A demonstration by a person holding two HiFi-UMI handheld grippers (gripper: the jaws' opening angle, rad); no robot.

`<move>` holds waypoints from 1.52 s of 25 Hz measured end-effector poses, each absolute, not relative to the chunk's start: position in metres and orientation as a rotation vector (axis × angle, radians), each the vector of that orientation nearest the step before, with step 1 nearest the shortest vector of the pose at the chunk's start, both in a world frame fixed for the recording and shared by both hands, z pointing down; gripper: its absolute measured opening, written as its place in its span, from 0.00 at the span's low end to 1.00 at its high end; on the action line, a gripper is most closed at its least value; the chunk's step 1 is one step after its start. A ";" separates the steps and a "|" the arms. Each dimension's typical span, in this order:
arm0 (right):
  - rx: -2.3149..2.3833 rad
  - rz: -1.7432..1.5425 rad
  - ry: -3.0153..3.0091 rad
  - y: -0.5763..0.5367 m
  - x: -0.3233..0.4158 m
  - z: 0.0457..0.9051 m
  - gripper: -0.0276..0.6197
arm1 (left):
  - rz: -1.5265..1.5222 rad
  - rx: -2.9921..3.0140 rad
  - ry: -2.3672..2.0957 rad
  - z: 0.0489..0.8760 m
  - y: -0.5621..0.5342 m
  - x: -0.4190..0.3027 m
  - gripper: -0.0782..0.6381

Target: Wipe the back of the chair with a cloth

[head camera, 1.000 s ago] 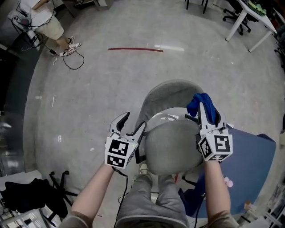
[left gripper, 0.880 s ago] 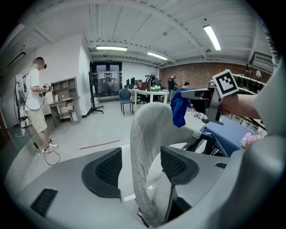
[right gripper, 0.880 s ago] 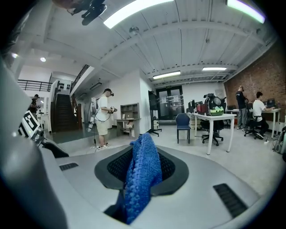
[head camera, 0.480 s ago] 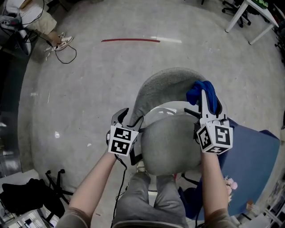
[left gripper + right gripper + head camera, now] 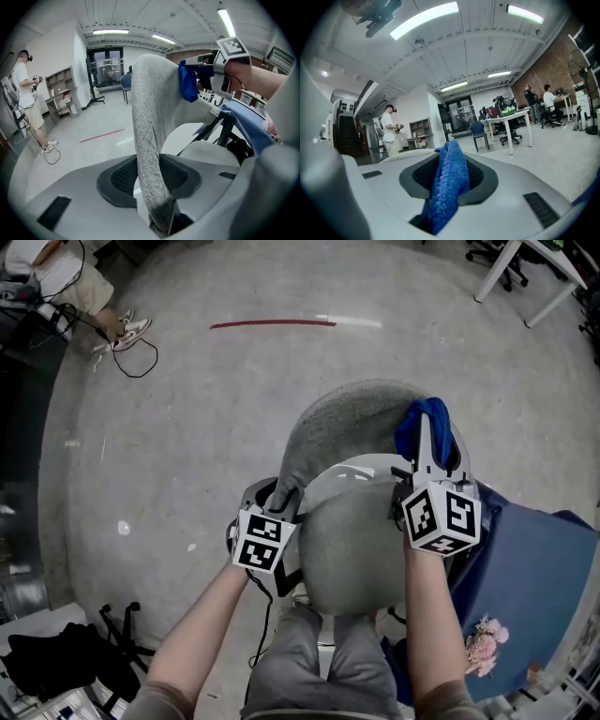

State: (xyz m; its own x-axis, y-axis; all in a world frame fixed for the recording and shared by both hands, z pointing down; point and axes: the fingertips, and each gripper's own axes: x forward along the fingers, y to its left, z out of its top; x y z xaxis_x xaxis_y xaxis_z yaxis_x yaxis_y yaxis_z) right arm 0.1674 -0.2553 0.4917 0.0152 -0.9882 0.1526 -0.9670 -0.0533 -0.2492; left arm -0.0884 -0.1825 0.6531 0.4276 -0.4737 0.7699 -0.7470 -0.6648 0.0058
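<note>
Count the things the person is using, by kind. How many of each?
Chairs: 1, the grey chair.
Cloths: 1, the blue cloth.
Grippers: 2, the left gripper, its jaws closing on the grey chair's back edge, and the right gripper, shut on the blue cloth.
Total: 4.

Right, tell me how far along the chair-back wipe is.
Done: the blue cloth is clamped in the right gripper and sits at the top edge of the grey chair back. In hand: the left gripper has its jaws closing on the back's side edge, probably to steady it. Left: the wiping itself; no stroke is evident.
</note>
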 end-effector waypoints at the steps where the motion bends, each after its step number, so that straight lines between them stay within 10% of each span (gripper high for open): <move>1: -2.163 -0.455 2.121 -0.258 0.156 0.495 0.22 | 1.081 2.334 -1.045 0.654 -0.182 -0.088 0.32; 18: -1.470 -0.643 2.837 -0.224 -0.051 0.532 0.22 | 0.967 2.302 -1.026 0.654 -0.182 -0.089 0.30; 38: -2.460 -0.380 2.004 -0.227 0.238 0.507 0.22 | 1.010 2.344 -1.028 0.655 -0.180 -0.086 0.30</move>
State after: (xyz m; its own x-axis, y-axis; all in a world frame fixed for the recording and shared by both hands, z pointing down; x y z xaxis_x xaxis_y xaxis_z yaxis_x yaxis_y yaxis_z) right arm 0.2383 -0.2269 0.5074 0.1857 -0.9584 0.2169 -0.9712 -0.2125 -0.1076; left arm -0.0861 -0.1800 0.6546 0.4720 -0.4733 0.7438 -0.7521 -0.6564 0.0596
